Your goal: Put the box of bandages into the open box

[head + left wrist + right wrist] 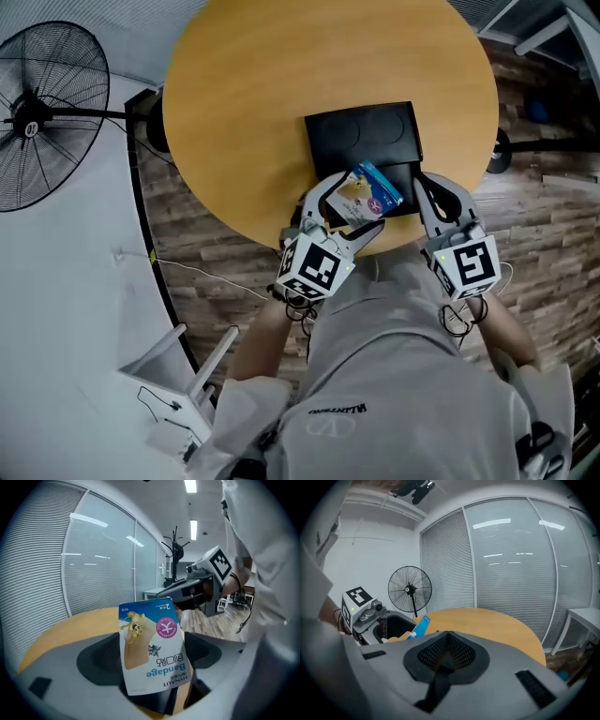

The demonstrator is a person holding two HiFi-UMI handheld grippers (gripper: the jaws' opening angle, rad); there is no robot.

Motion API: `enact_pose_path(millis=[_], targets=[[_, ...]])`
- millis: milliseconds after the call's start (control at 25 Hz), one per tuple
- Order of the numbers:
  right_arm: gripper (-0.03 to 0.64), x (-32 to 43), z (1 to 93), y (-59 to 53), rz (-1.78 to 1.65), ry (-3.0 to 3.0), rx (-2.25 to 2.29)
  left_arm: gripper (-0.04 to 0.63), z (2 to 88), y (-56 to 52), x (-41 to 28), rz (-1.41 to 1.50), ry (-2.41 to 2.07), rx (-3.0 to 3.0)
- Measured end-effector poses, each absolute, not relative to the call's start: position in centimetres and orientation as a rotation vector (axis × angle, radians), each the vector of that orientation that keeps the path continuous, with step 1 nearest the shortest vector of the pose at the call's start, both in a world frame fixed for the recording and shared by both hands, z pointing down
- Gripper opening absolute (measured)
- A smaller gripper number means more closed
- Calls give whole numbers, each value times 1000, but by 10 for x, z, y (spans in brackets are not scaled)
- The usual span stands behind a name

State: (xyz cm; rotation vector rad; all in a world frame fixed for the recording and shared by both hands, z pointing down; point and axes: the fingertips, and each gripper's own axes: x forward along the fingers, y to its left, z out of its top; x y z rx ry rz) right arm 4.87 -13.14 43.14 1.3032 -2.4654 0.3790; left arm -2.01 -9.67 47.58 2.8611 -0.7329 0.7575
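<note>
Table [244, 112]: round, wooden top; fills the upper centre of the head view.
Open box [361, 136]: black, lies on the table near its lower edge, just above the two hand-held grippers in the frame.
Box of bandages [368, 194]: blue and white, tilted, over the lower edge of the open box in the head view; whether it touches the open box cannot be told.
Box of bandages, left gripper view [152, 641]: print reads upside down; a dark edge shows just beneath it at the bottom of the frame.
Left hand-held gripper [352, 210]: clamped on the box of bandages, one jaw on each side of it; the marker cube sits at lower left of the jaws.
Left hand-held gripper, own view [154, 670]: the box of bandages stands between the two jaws and hides the gap.
Right hand-held gripper [429, 187]: just right of the box of bandages, at the lower right corner of the open box; not touching the box of bandages.
Right hand-held gripper, own view [447, 637]: jaws pressed together, nothing between them.
Fan [42, 112]: black, standing on the floor at upper left of the head view; also at left centre of the right gripper view.
Floor [216, 253]: wood-plank pattern around the lower edge of the table.
</note>
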Motion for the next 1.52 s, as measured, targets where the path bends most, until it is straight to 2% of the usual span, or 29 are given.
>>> enact_pose_path(millis=[960,1520], targets=[[18,48,521,-133,588,-2440,1177,437,587,-90,-6,1507,-250,2790],[18,51,535,-128,629,-2426,1178,437,618,-82,-10,1723,-83,2722]])
